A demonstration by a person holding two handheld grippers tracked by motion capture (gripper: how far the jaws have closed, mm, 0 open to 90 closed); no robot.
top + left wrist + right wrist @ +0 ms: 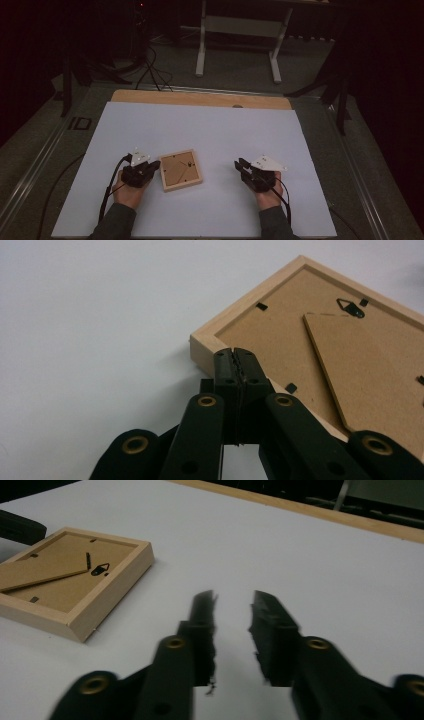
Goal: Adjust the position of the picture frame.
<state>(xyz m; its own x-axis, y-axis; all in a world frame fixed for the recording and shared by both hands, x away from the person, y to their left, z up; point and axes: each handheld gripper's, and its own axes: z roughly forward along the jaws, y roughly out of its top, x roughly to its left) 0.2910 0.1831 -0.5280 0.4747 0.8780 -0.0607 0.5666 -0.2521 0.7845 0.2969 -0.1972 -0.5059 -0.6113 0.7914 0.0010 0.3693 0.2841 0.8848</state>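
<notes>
A small wooden picture frame (181,170) lies face down on the white sheet, showing its brown backing board, folded stand and metal hanger. My left gripper (155,165) sits at the frame's left side. In the left gripper view its jaws (235,352) are pressed together with nothing between them, the tips resting against the frame (320,350) near a corner of its rim. My right gripper (240,163) rests on the sheet to the right of the frame, apart from it. In the right gripper view its jaws (232,600) stand a little apart with only sheet between them, and the frame (70,575) lies off to the left.
The white sheet (210,130) covers most of a wooden table whose far edge (200,97) shows as a strip. Beyond it, a white-legged stand (240,30) and cables (150,70) are on the dark floor. Bare sheet lies behind and to the right of the frame.
</notes>
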